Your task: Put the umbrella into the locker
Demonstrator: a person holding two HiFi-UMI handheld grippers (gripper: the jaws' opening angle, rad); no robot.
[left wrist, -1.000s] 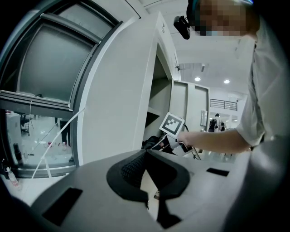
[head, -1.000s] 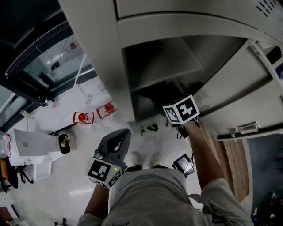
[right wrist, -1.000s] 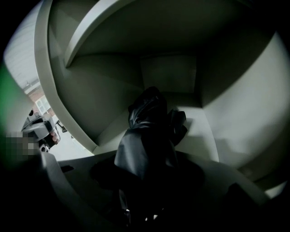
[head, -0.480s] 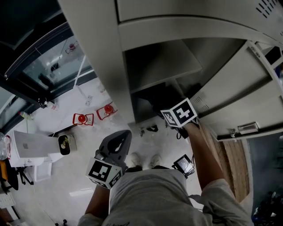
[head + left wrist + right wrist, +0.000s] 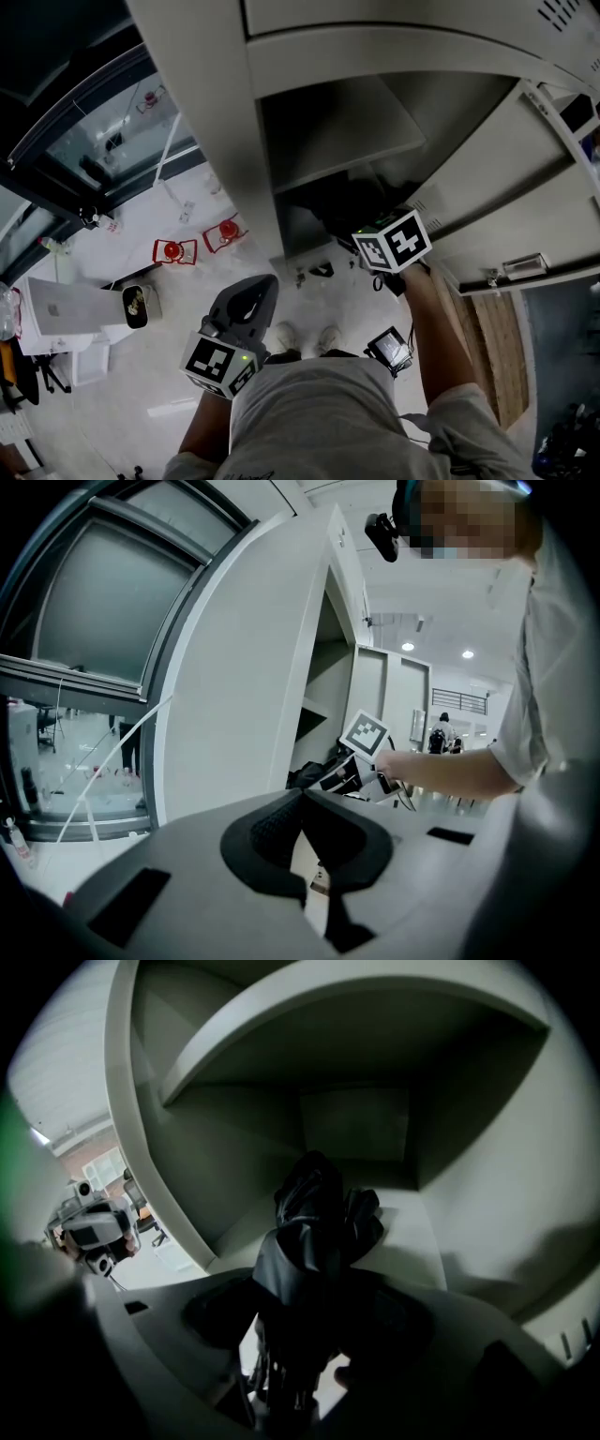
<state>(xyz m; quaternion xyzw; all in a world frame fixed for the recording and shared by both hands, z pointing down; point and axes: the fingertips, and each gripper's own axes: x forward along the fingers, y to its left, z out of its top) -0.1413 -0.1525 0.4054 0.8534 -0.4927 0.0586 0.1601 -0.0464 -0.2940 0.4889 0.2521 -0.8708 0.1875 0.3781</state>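
The black folded umbrella point(image 5: 319, 1218) lies inside the open grey locker point(image 5: 417, 1232), its top end on the compartment floor. It runs back between the jaws of my right gripper point(image 5: 314, 1340). Those jaws have just been opening, and thin light gaps show on both sides of the umbrella. In the head view the right gripper point(image 5: 370, 230) reaches into the locker mouth point(image 5: 328, 141), where the umbrella point(image 5: 339, 199) is a dark mass. My left gripper point(image 5: 255, 292) hangs low outside the locker, shut and empty, its pads point(image 5: 272, 827) meeting at the tips.
The locker door point(image 5: 497, 187) stands swung open to the right of my right arm. A glass wall point(image 5: 103, 122) is at the left. On the floor below are two red objects point(image 5: 176, 250), a white box point(image 5: 66, 309) and a small dark device point(image 5: 389, 349).
The right gripper's marker cube has edged slightly right and toward me at the locker mouth. The left gripper has stayed where it was.
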